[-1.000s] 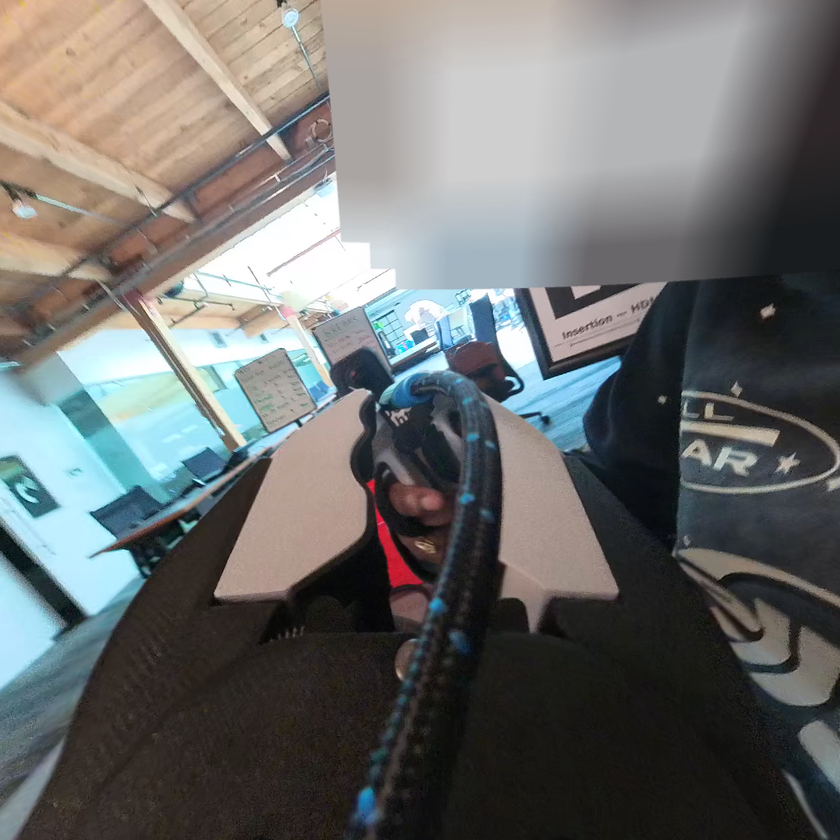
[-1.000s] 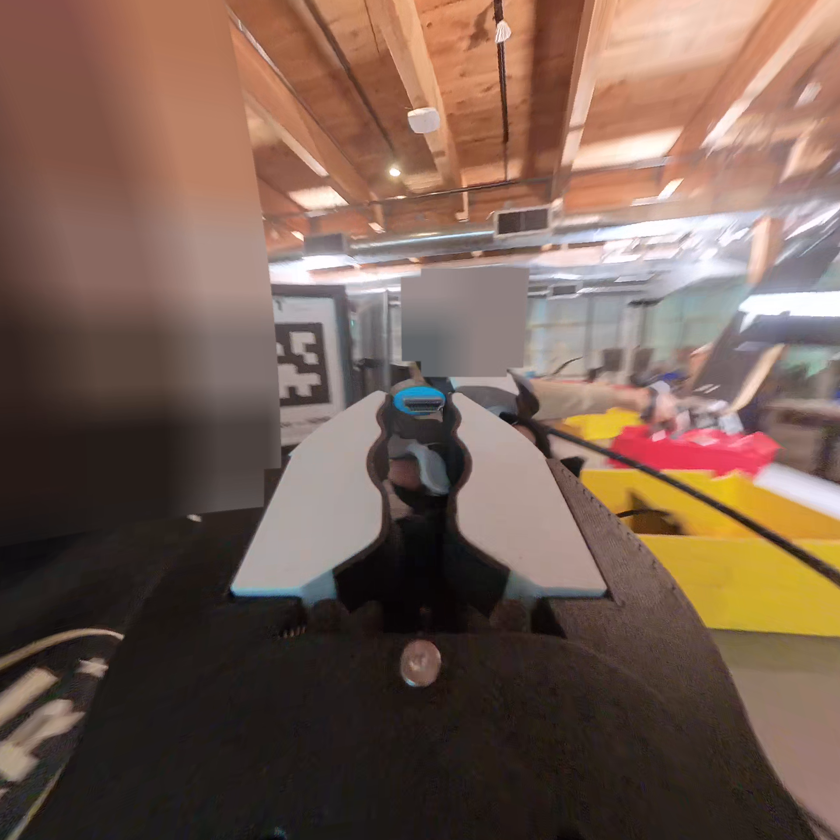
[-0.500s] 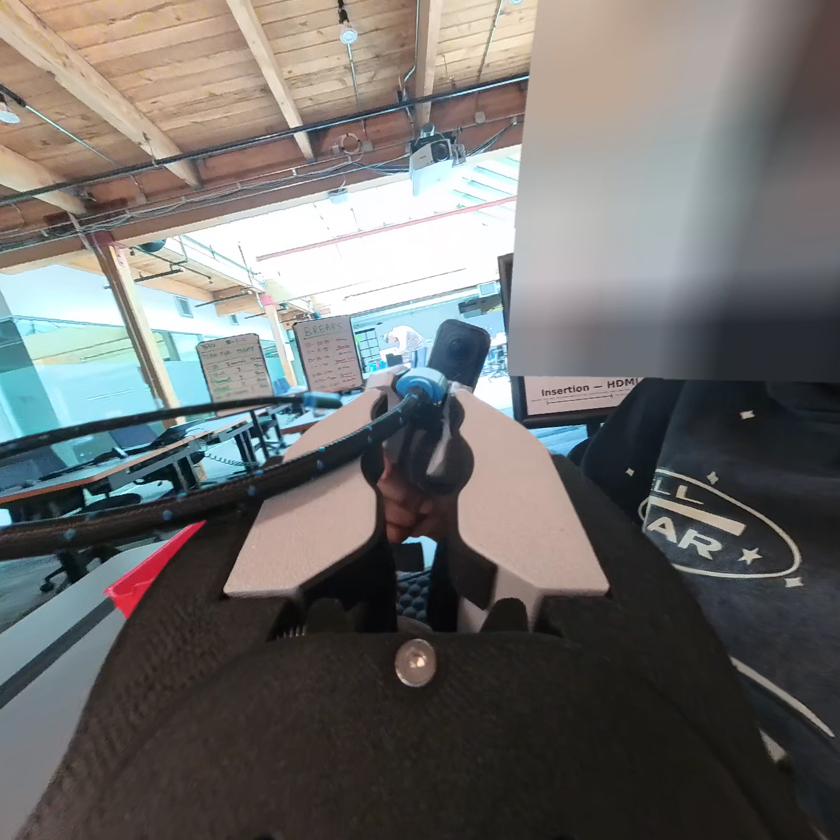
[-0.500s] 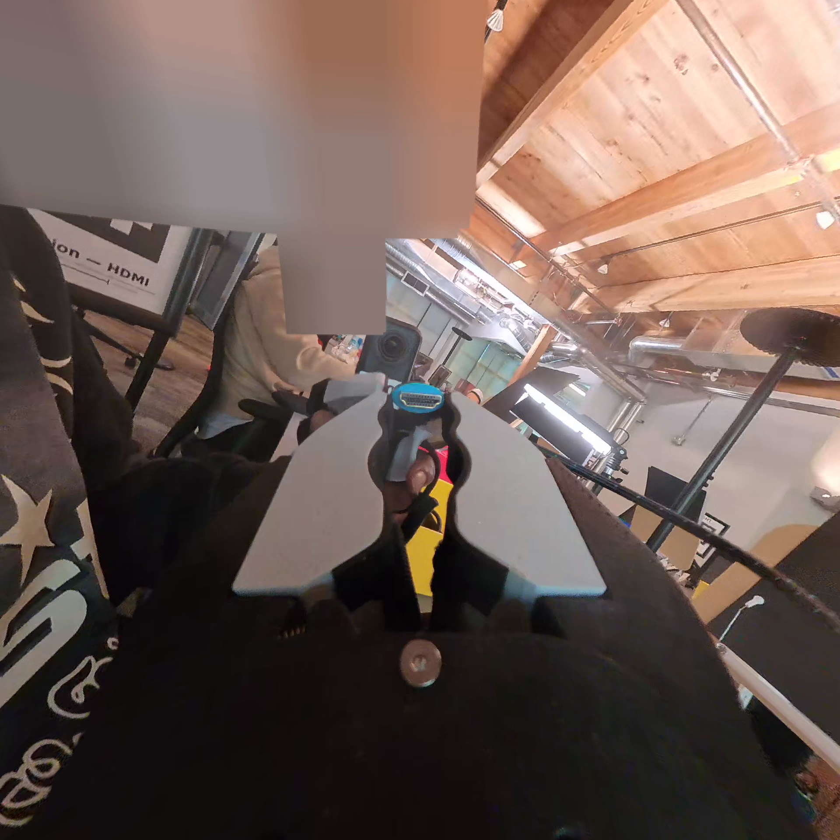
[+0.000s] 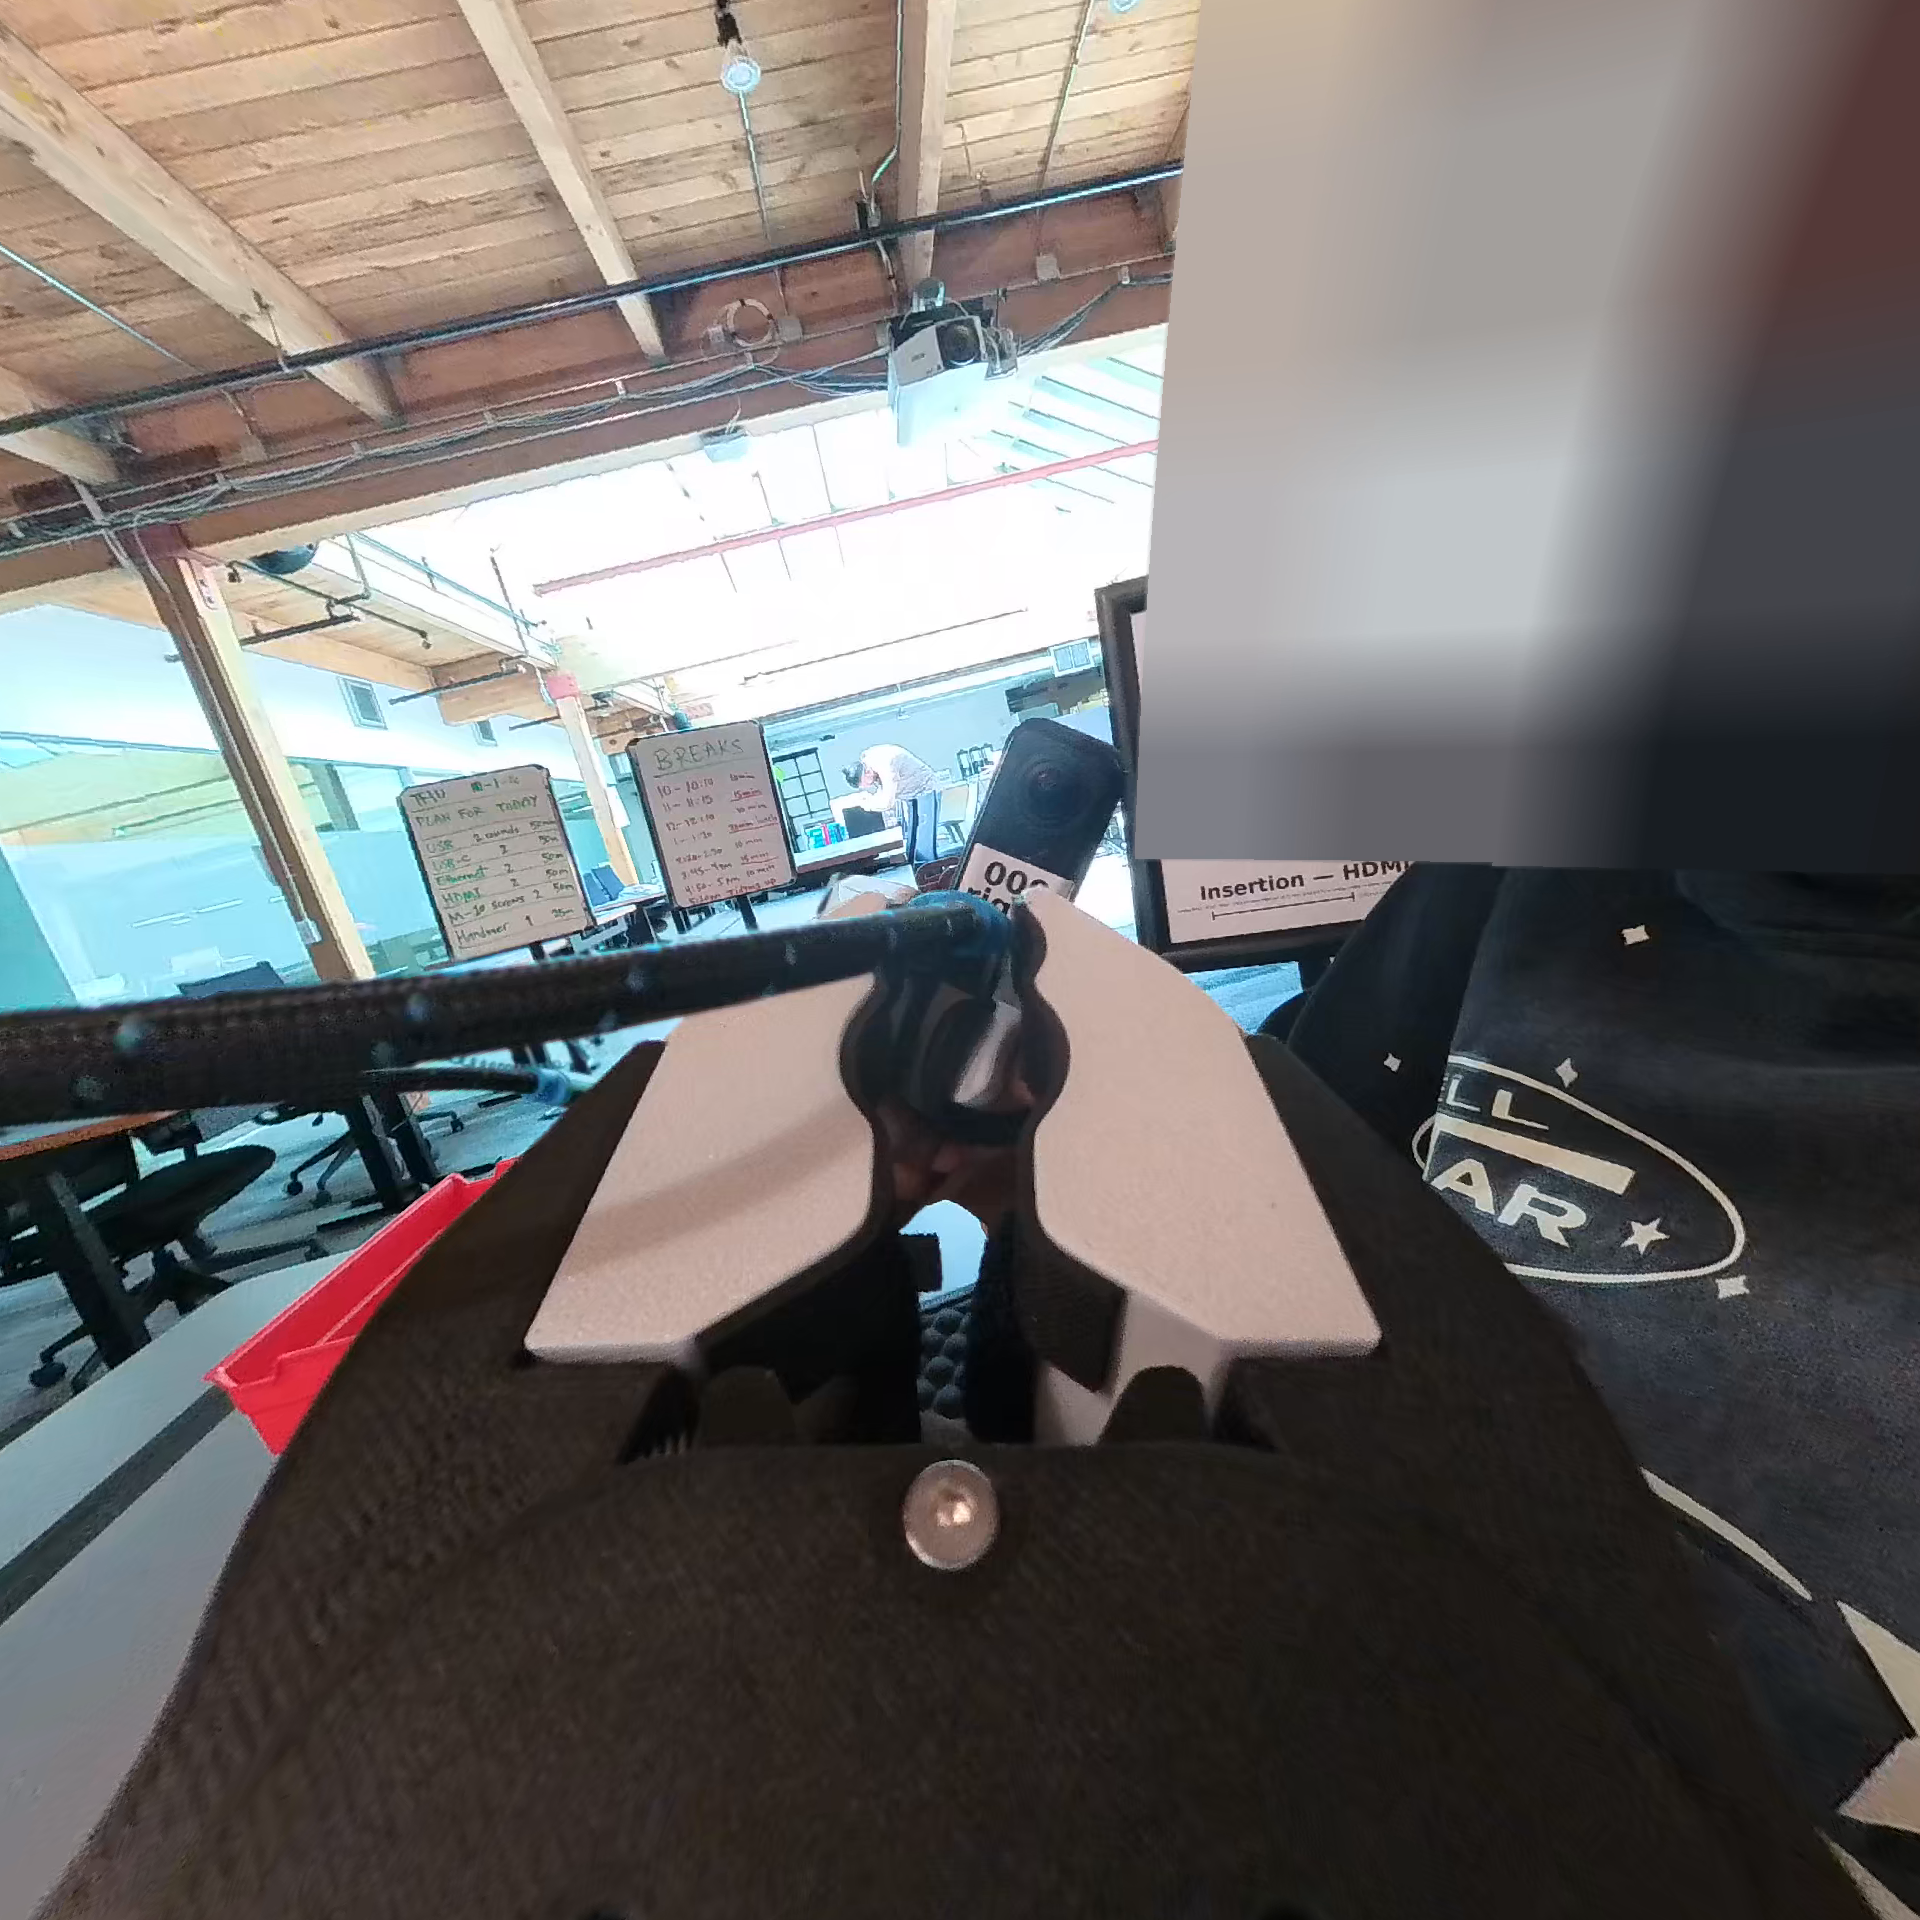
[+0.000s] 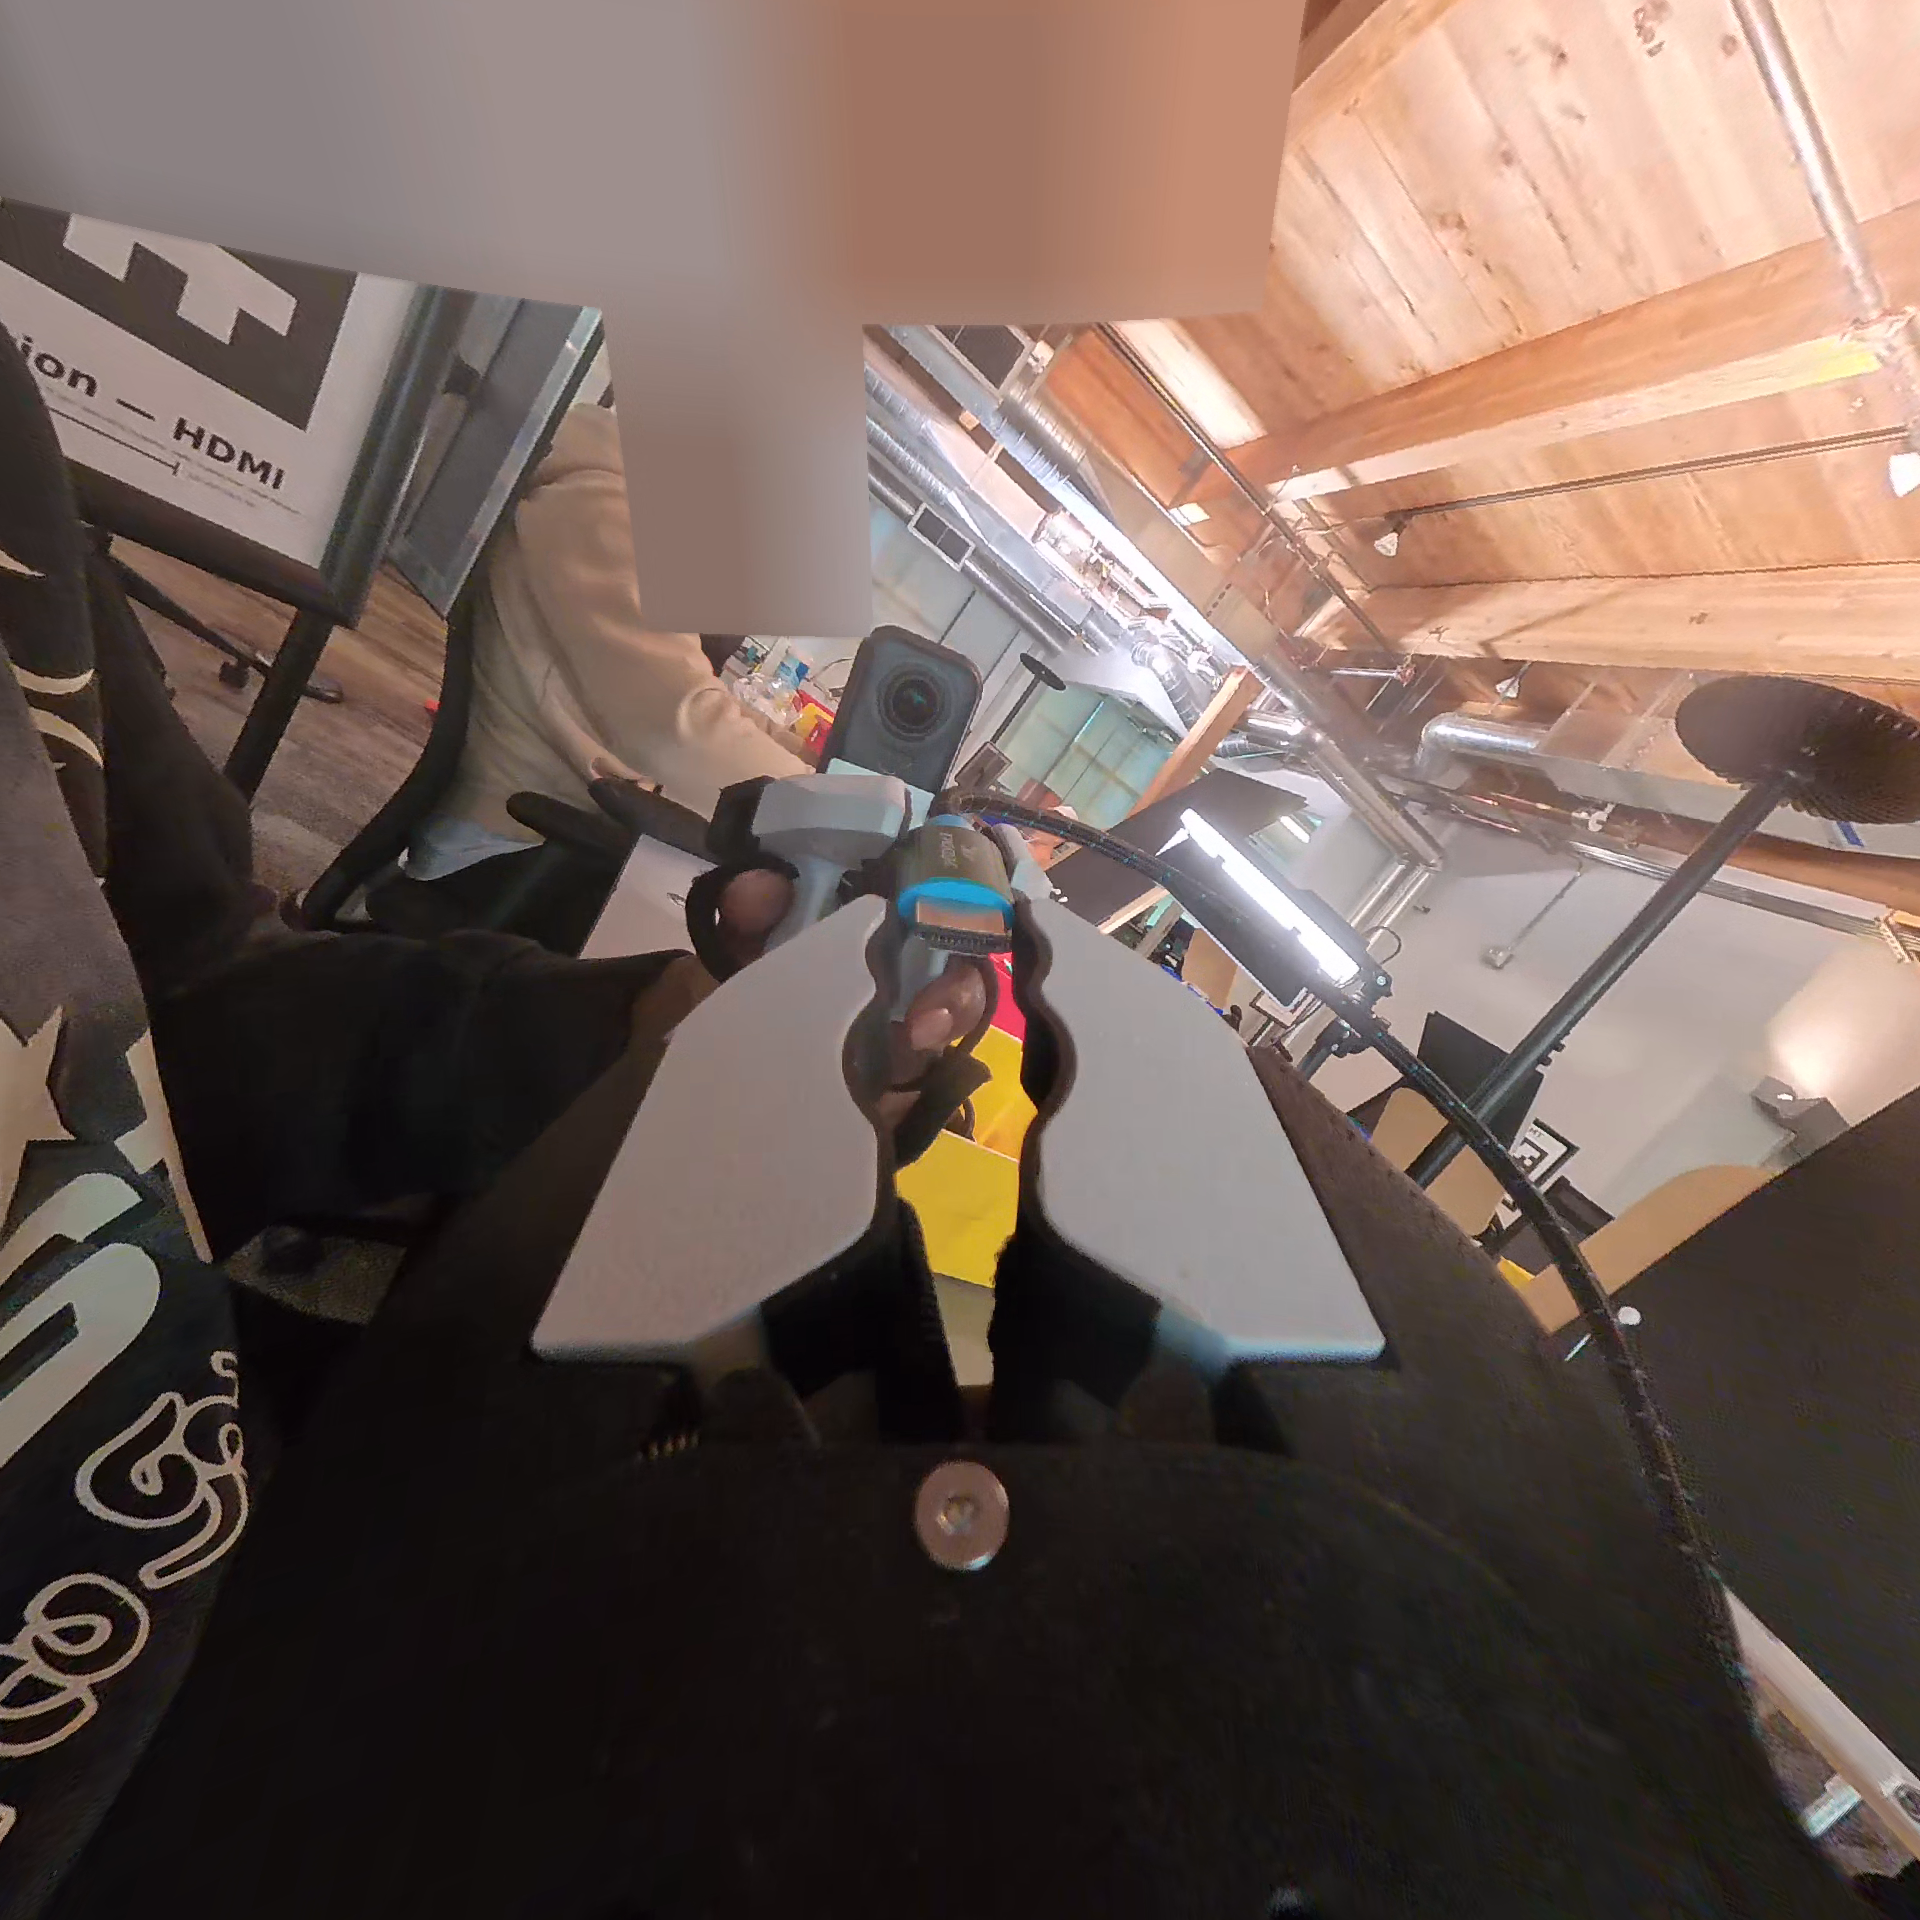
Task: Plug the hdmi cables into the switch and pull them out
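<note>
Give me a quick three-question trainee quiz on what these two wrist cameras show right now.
1. True or false: the left gripper has its jaws closed on the HDMI plug.
2. In the left wrist view, the braided cable leaves the plug toward: A) the left edge, B) the right edge, C) straight up.
3. What colour is the ring behind the plug's metal tip?

Key: 1 true; 2 A; 3 blue.

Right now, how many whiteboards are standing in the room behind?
2, side by side in the left wrist view: one whiteboard on the left, the other whiteboard to its right. More may be hidden.
</note>
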### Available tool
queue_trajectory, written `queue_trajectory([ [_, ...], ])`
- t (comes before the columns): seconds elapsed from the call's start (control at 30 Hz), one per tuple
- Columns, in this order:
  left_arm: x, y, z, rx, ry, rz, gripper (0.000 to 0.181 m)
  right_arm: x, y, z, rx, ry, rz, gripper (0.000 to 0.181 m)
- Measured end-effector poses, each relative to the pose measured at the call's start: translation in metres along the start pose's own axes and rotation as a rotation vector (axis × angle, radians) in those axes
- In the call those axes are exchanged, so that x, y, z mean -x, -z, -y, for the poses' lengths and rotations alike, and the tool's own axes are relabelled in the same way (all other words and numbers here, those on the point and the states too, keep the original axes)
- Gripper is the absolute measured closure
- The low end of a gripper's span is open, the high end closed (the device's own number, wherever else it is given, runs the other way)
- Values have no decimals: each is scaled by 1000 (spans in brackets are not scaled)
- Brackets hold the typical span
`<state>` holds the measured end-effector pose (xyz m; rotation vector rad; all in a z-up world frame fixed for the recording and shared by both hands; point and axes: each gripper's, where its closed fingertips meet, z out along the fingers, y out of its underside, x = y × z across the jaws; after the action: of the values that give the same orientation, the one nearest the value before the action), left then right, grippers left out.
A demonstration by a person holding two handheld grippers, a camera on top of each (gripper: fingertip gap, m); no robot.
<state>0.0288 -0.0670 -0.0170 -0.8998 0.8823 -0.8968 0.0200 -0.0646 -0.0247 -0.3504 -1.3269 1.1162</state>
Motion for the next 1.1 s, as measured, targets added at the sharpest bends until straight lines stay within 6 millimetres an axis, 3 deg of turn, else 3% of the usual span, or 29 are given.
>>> queue_trajectory([
  [0.33,0,3,1,0,-15,11,162,1,2,5,2,-32,23,161],
  [0.63,-4,2,-10,149,-137,42,158,6,6,1,39,-28,96,161],
  [1.1,-2,4,-22,298,-156,79,160,9,6,-7,114,22,109,161],
])
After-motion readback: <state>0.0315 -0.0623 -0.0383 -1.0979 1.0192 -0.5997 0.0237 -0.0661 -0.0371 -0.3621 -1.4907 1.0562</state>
